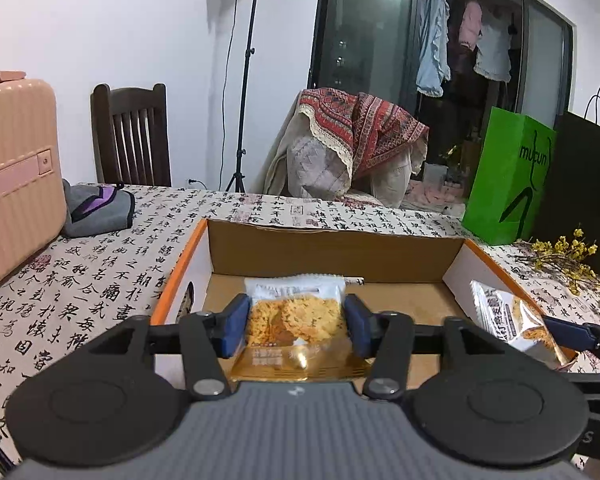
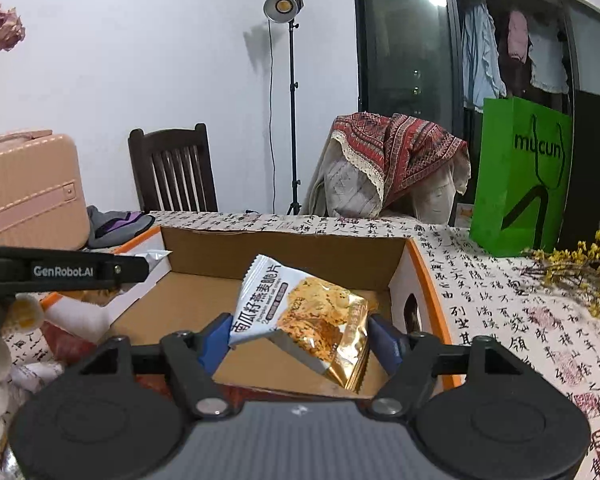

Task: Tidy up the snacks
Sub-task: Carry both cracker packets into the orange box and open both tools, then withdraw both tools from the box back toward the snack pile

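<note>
An open cardboard box [image 1: 332, 248] with an orange rim stands on the calligraphy-print tablecloth. My left gripper [image 1: 296, 324] hovers over the box's near edge. A packet of golden crisps [image 1: 296, 320] stands upright between its blue pads, which sit at its edges without squeezing it. My right gripper [image 2: 300, 340] is over the same box [image 2: 284, 248]. A white and gold crisp packet [image 2: 300, 312] lies tilted between its spread pads, loose. That second packet [image 1: 516, 320] also shows at the right of the left wrist view, beside a blue fingertip [image 1: 564, 330].
A pink suitcase [image 1: 12, 184] and a grey pouch [image 1: 100, 208] sit at the back left. At the back right are a green paper bag [image 1: 508, 176], a black bag and yellow dried flowers [image 1: 568, 260]. A plush toy [image 2: 4, 344] lies at the near left.
</note>
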A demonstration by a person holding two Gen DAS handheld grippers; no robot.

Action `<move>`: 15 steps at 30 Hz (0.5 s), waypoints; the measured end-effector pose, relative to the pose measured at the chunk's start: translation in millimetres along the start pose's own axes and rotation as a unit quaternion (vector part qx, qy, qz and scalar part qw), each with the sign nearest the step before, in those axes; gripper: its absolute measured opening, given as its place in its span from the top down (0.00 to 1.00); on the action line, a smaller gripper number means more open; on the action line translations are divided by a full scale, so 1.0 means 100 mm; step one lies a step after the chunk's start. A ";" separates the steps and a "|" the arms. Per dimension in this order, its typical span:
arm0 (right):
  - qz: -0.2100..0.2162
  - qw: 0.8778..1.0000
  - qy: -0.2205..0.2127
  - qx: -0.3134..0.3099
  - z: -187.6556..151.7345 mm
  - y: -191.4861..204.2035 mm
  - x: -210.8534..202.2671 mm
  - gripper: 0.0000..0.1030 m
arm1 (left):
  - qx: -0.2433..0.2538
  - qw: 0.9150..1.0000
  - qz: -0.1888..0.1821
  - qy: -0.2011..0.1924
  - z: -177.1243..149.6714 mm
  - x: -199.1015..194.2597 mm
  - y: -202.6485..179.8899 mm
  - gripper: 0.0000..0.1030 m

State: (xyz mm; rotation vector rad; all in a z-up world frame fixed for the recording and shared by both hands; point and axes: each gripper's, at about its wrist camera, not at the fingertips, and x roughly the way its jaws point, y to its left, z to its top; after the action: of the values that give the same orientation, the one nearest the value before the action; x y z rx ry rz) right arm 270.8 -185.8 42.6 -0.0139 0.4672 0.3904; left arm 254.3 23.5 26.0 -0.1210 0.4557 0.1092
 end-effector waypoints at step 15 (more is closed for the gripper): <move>0.010 0.999 -0.018 0.031 0.00 -0.08 -0.13 0.00 | -0.014 0.999 -0.008 -0.042 0.01 -0.22 -0.03 0.00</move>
State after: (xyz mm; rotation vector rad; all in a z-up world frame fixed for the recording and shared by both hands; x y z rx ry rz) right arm 263.0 -198.3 47.9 0.0578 0.4445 0.3949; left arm 235.0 19.1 36.7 -0.1473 0.3685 0.1040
